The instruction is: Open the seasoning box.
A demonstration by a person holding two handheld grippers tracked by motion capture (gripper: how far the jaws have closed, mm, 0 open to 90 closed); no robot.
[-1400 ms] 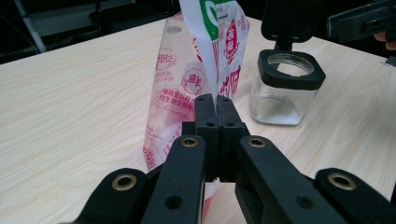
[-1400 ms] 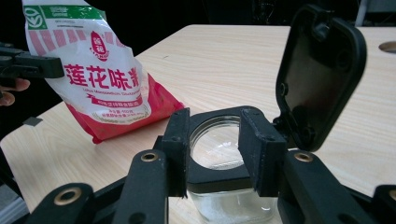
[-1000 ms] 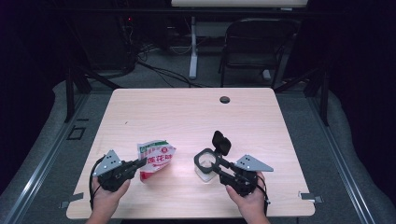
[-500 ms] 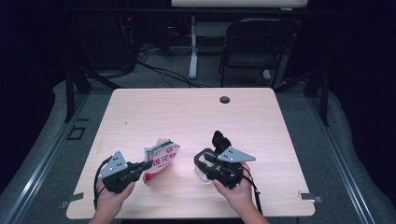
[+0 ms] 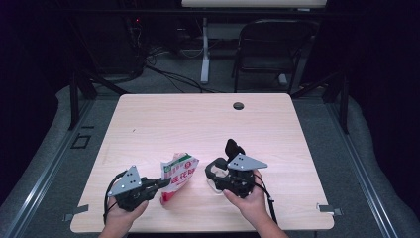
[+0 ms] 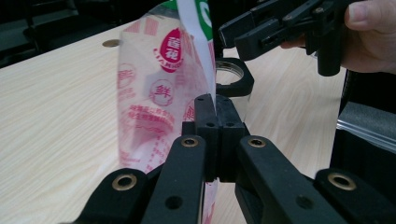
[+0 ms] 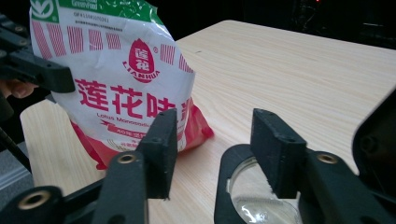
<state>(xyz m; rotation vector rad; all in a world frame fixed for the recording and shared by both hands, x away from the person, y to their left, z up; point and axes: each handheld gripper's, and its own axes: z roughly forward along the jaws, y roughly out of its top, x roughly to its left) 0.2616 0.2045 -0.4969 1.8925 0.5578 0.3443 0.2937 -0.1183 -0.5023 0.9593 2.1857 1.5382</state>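
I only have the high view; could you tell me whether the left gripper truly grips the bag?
Observer: Yes; the left gripper's jaws are shut on the bag's edge.
Operator: And the right gripper, please?
Observer: The right gripper's jaws have just been opening; they stand apart above the jar, pressing on nothing.
Operator: Any brand on the bag?
Observer: LIANHUA, in a red emblem.

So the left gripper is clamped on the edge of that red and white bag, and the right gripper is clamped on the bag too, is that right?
Not quite. The left gripper is clamped on the bag, but the right gripper is not. Its jaws have just been opening, and the right gripper view shows them apart with nothing between them, above a clear jar with a black rim, beside the bag.
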